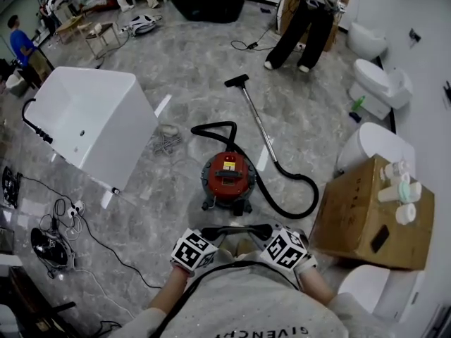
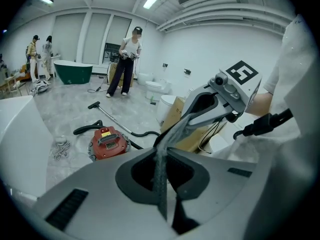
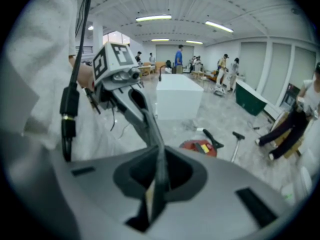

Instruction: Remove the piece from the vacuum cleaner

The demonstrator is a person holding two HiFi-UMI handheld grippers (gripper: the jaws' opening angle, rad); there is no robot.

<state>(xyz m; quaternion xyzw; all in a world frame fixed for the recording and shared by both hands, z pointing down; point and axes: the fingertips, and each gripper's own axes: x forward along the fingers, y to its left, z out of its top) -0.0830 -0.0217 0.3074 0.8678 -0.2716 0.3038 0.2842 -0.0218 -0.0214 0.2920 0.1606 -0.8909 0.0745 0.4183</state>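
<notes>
**Task status**

1. The vacuum cleaner (image 1: 227,176), a red drum unit, stands on the floor at the centre of the head view. It is well apart from both grippers.
2. A black hose (image 1: 296,189) loops over the floor at 4 o'clock of the drum and joins a metal tube (image 1: 258,122). The tube runs toward 12 o'clock and ends in a black floor nozzle (image 1: 237,81).
3. As far as can be seen, the hose, tube and nozzle are all attached. Which of them is the piece to be removed cannot be told.

**Gripper state**

1. The left gripper (image 2: 161,151) is held with its jaws together. Nothing is clamped between them.
2. The right gripper (image 3: 159,156) is likewise closed and empty.
3. Both grippers are held close to the body at 6 o'clock of the head view, with their tips turned toward each other.

**Surroundings**

1. A white bathtub (image 1: 91,122) is located at 9 o'clock of the vacuum cleaner.
2. A cardboard box (image 1: 370,213) is located at 4 o'clock.
3. A standing person (image 1: 303,20) is seen at 1 o'clock, beyond the nozzle.

**Progress assessment**

No step of the removal is judged to be done. The whole task remains: the vacuum cleaner is to be approached, the jaws are to be opened, the piece is to be gripped while the adjoining part is steadied, and the joint is to be pulled apart.
</notes>
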